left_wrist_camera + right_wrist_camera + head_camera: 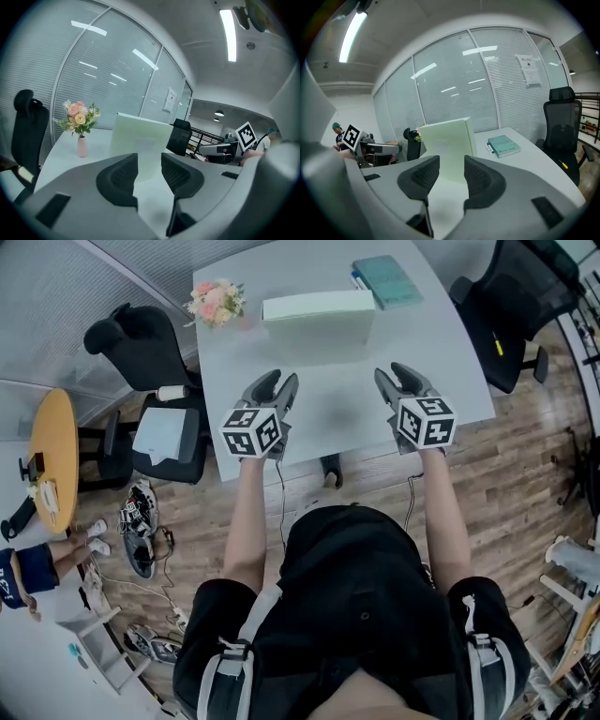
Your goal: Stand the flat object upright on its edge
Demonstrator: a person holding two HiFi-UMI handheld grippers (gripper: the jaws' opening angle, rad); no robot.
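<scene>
The task looks finished. The pale green slab (317,315) stands upright on its long edge at the top centre of the head view, on the far part of the counter (337,413). Nothing touches or props it. The left gripper (278,379) and right gripper (394,371) hover lower in the frame near the counter's front edge, well apart from the slab. In each gripper view the jaws stand apart with only bare counter between them and the slab beyond. The teal book (386,280) at upper right and the flowers (216,302) at upper left play no part. What remains, at most, is confirming the slab stays balanced.
</scene>
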